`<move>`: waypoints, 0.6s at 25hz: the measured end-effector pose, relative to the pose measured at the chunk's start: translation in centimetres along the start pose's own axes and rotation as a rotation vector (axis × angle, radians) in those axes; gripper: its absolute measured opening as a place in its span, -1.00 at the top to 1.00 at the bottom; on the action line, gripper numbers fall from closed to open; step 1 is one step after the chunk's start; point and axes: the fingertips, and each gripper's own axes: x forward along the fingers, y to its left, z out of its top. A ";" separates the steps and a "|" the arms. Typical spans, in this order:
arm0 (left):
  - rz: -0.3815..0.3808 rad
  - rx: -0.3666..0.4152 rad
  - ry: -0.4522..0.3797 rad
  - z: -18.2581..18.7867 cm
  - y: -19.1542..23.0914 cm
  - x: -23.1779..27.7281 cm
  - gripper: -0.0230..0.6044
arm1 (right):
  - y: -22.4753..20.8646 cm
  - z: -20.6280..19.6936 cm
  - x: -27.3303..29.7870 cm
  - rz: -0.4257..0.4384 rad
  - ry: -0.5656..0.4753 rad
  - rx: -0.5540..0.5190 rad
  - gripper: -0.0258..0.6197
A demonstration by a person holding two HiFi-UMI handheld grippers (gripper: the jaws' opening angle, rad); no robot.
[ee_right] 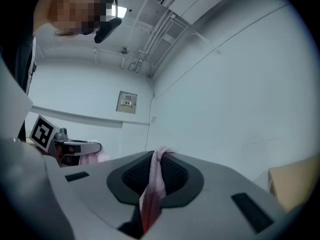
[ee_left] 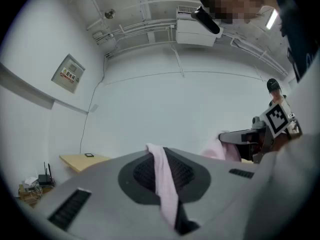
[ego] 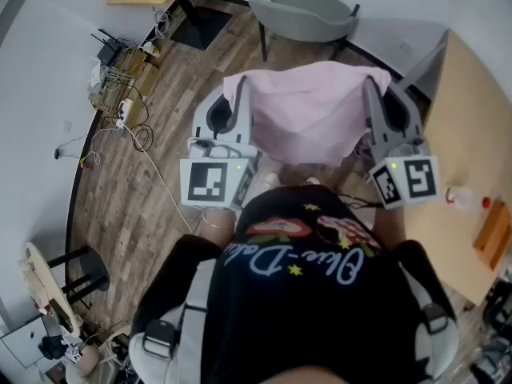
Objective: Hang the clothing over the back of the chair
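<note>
Fabric is the thing to manage here: the pink garment [ego: 308, 110] is up in the air on the person's side of the grey chair [ego: 302, 13], apart from it and spread between both tools. The left gripper [ee_left: 165, 184] has its jaws pressed together on a thin fold of the cloth. The right gripper [ee_right: 152, 184] pinches a thicker bunched edge, so its jaws stand a little less tight. To do this step well, I judge that the cloth should be carried toward the chair with both corners level and the span taut. It should go higher than the backrest's top rim and come down only once about half the cloth is past that rim. Both pinches should be let go together, so that neither side drags the garment off. The right pinch, being on a bunch, looks the likelier to slip. The garment's lower edge is hidden behind the person's torso [ego: 312, 294], so how far it hangs, and what kind of clothing it is, cannot be told. Both gripper views look level at wall and ceiling and show no chair. From the head view the backrest's height against the cloth is hard to judge.
</note>
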 end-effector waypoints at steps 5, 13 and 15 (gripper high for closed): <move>0.011 0.004 0.017 -0.1 0.0 -0.5 0.90 | 0.2 0.1 -0.3 0.007 0.005 0.000 0.82; 0.037 0.012 0.055 -0.6 0.2 -1.0 0.90 | 0.2 0.3 -0.3 0.016 0.008 0.009 0.82; 0.039 0.018 0.054 -0.6 -0.2 -1.0 0.90 | -0.2 0.2 -0.6 0.016 0.008 0.010 0.82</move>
